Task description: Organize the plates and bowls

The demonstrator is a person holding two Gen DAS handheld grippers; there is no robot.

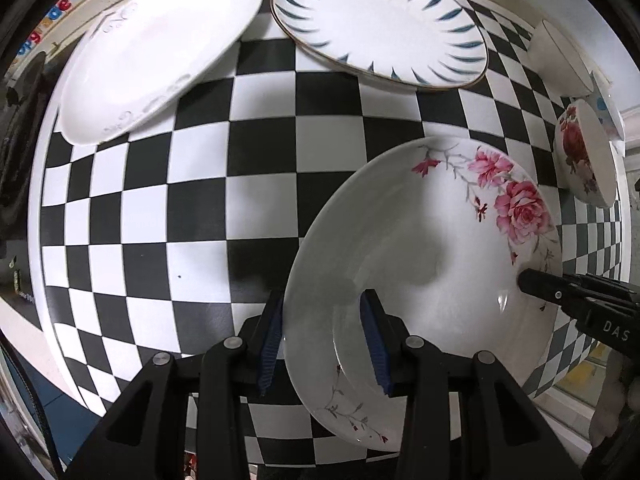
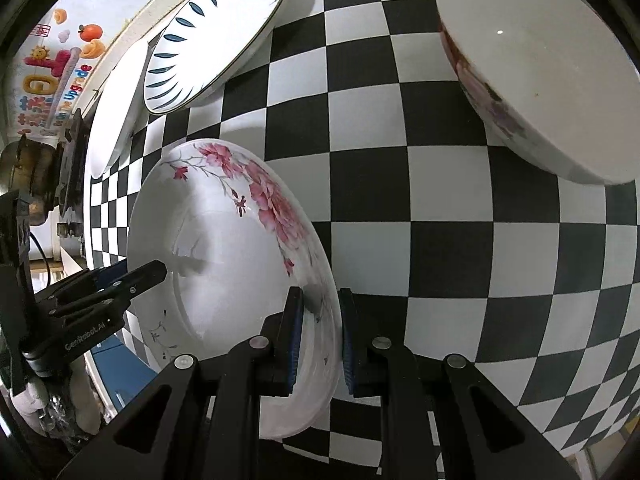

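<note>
The table (image 1: 160, 216) wore a black and white checked cloth, and a wall with bright stickers stood behind it.

In the left wrist view, the stickers at the top left corner were cut off and too blurry to read. Two bowls at the right edge were squeezed by the lens: a plain white bowl (image 1: 560, 58) and a rose bowl (image 1: 584, 156), with something small and blue half hidden behind them. A white plate (image 1: 160, 52) and a blue leaf plate (image 1: 380, 24) lay at the far side. The rose plate (image 1: 432, 248) was near, over the table. The left gripper (image 1: 324, 340) had its jaws narrow, one blue pad on each side of the plate's near rim, holding it. The right gripper (image 1: 532, 280) came in from the right onto the far rim, and white letters "DAS" showed on it.

In the right wrist view, the sticker words (image 2: 70, 92) read about like "Upgrade". The white plate (image 2: 116, 108) was mostly hidden behind the blue leaf plate (image 2: 216, 36). The rose bowl (image 2: 540, 84) was cut off at the top right. The right gripper (image 2: 320, 336) had its jaws nearly closed on the rim of the rose plate (image 2: 224, 248). The left gripper (image 2: 156, 272) held the other rim, and "GenRobot.AI" was written on it.
</note>
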